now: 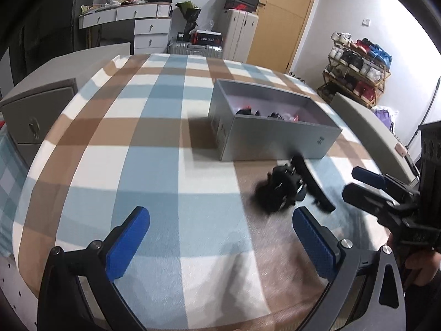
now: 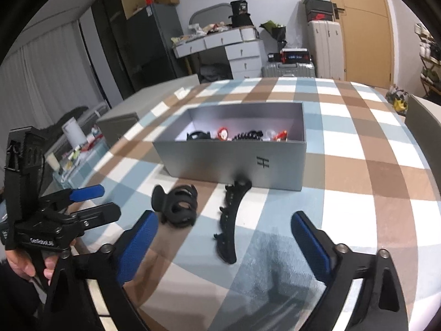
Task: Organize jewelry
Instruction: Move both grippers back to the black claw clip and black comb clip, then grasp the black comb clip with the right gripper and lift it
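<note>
A grey open box (image 2: pixel 237 157) stands on the checked cloth and holds several black and red hair clips (image 2: pixel 237 135). In front of it lie a black claw clip (image 2: pixel 179 205) and a long curved black clip (image 2: pixel 230 220). Both also show in the left wrist view: the claw clip (image 1: pixel 278 193) and the long clip (image 1: pixel 311 184) before the box (image 1: pixel 273 138). My right gripper (image 2: pixel 224 244) is open and empty just short of the long clip. My left gripper (image 1: pixel 220 237) is open and empty, left of the claw clip. It also shows at the left of the right wrist view (image 2: pixel 93 201).
The checked cloth (image 1: pixel 154 143) covers the whole table. A grey cabinet (image 1: pixel 35 113) stands off the table's left edge. A white dresser (image 2: pixel 223 47), suitcases (image 2: pixel 325 44) and a wooden door (image 2: pixel 361 24) stand at the back. A shoe rack (image 1: pixel 355 66) is at the far right.
</note>
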`<state>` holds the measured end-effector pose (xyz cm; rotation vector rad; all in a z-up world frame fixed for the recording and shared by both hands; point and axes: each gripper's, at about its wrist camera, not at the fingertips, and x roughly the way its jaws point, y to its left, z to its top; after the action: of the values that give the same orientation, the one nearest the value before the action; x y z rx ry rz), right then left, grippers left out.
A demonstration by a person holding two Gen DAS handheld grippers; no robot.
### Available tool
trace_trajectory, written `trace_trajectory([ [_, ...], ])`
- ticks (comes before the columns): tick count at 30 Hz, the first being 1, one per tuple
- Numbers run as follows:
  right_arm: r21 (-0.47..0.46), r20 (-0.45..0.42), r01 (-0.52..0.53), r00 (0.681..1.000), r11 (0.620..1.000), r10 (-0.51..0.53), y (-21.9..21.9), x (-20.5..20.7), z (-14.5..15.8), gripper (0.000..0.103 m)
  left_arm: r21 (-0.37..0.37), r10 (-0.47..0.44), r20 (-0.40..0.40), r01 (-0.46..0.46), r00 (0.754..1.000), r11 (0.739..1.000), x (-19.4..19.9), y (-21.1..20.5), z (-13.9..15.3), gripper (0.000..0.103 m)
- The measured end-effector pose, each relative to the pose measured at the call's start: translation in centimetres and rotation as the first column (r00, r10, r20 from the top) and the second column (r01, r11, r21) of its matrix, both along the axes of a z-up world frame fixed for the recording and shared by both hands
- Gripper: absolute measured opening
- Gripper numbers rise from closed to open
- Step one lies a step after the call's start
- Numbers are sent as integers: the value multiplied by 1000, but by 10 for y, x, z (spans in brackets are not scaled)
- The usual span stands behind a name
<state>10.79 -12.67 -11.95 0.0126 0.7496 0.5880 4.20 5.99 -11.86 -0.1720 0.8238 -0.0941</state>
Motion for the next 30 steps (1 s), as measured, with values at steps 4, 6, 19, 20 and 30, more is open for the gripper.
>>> trace_trajectory([
  [4,-2,-44,-22,999,1000,22,5,4,-8,78,13,6,2,-6,1000,1000,-4,2,-2,101],
  [6,-22,-47,-26,999,999,25,9,5,-11,74,14,3,-2,-3,1000,1000,-4,2,-2,101],
  [19,-220,-9,-70,998,973,70,33,-1,-27,20,8,-7,-29,7,1000,1000,-6,2,-7,101],
  [20,-231,4,-67,998,971,70,34,-3,-27,19,3,-5,-34,6,999,1000,-6,2,-7,101],
  [30,-214,1,-54,998,975,55,27,-5,-23,19,11,-12,-44,13,999,1000,-5,-2,-8,101],
])
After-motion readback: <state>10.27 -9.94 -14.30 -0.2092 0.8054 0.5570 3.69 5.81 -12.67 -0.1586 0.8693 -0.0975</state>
